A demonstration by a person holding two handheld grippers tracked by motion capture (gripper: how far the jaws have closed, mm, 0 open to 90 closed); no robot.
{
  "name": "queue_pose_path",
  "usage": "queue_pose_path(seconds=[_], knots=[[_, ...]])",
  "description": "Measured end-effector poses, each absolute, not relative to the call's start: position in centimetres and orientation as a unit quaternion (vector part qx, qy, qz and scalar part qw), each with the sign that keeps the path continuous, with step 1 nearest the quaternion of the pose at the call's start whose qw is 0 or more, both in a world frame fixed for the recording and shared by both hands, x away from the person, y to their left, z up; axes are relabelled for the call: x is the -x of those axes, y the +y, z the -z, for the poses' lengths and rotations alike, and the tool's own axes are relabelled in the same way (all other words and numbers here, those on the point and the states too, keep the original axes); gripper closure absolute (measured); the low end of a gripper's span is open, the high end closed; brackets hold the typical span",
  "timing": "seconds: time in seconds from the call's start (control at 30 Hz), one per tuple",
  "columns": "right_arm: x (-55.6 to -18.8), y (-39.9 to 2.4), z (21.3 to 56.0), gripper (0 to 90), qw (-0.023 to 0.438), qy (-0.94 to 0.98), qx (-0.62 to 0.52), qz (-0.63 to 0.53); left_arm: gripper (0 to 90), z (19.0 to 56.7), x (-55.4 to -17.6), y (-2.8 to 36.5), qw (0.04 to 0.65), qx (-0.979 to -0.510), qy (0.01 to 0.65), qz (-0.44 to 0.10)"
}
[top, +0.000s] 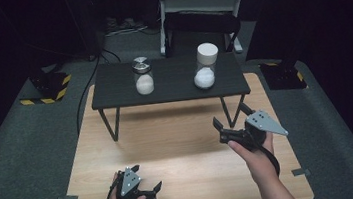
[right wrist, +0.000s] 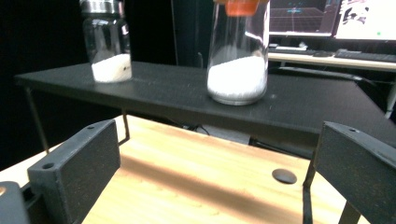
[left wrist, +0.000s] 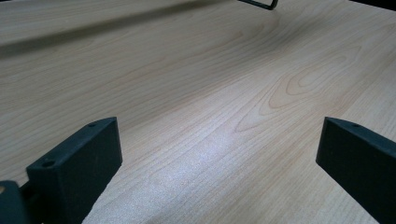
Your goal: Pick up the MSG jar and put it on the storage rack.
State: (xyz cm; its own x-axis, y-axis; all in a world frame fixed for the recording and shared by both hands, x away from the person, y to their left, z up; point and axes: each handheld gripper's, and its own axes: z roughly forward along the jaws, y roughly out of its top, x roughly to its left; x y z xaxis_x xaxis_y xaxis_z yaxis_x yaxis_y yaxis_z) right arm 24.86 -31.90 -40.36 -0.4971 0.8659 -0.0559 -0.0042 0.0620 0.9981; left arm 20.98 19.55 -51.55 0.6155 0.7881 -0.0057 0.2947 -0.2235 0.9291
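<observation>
Nothing grasped yet: right gripper (top: 228, 119) spread, facing white-capped jar (top: 206, 66) on black shelf (top: 173, 92); left gripper (top: 150, 189) spread over bench (top: 179, 144).

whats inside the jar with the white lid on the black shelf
The jar with the white lid holds a white powder or granules filling its lower part; the upper part looks empty through the clear glass. What lies beneath the powder's surface is covered, and the lid hides the very top.

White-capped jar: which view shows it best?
High view: the white-capped jar stands whole on the black shelf, cap to base. Right gripper view shows its lower body and white fill closer, top cropped. Left gripper view faces the wooden tabletop.
</observation>
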Motion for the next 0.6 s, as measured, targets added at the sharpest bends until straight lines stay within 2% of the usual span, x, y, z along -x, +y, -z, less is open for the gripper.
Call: queue_pose_path(seconds=[0.6], knots=[[-22.8,-33.2,44.7,0.3,0.355,0.651,-0.354,-0.569,0.6,51.6,-21.0,19.6,0.508,-0.741,0.364,-0.244]])
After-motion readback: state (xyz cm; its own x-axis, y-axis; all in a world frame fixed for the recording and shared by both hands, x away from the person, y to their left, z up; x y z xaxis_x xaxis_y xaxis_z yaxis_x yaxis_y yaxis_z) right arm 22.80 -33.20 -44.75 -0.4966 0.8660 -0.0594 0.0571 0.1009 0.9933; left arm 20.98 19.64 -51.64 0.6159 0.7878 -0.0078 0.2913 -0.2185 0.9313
